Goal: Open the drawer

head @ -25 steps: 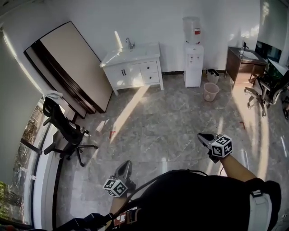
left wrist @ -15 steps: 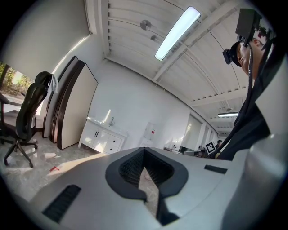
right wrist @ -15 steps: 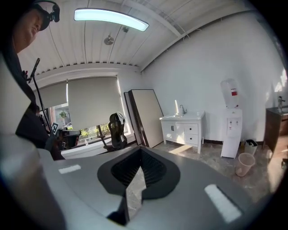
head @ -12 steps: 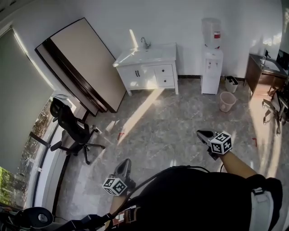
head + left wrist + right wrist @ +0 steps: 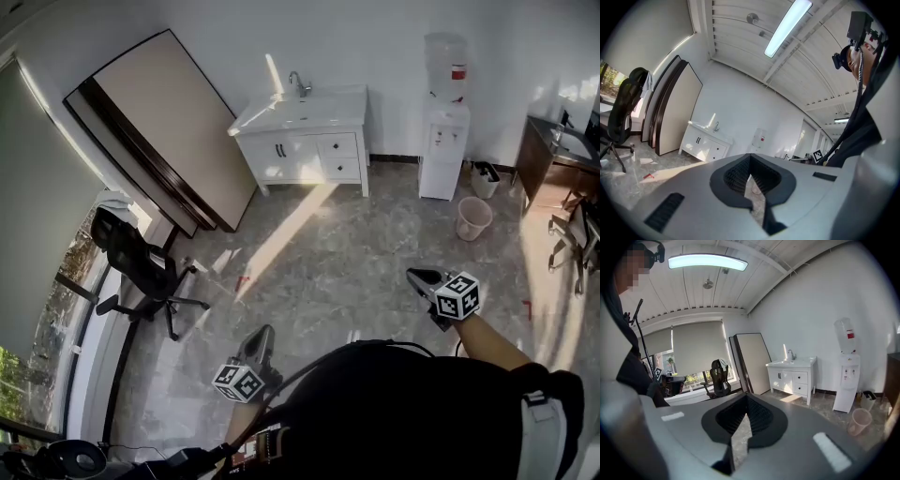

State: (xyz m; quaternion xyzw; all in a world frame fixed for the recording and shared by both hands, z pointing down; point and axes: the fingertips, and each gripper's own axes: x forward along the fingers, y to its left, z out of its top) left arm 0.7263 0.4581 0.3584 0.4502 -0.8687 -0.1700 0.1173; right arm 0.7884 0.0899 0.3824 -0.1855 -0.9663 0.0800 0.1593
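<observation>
A white sink cabinet [image 5: 305,141] stands against the far wall, with two small drawers [image 5: 339,156] on its right side, both closed. It also shows in the left gripper view [image 5: 705,145] and in the right gripper view [image 5: 792,378]. My left gripper [image 5: 260,339] is held low at the bottom of the head view, far from the cabinet, with its jaws together and nothing in them. My right gripper [image 5: 420,279] is out in front at the right, also shut and empty, and points across the floor towards the cabinet.
A water dispenser [image 5: 442,112] stands right of the cabinet, with a pink bin [image 5: 473,217] on the floor near it. A large board [image 5: 169,122] leans on the left wall. A black office chair [image 5: 136,267] is at the left. A dark wooden vanity [image 5: 558,159] is at the right.
The whole room has shifted in the head view and the cabinet looks a little nearer. Both grippers keep their places in front of the body, still shut.
</observation>
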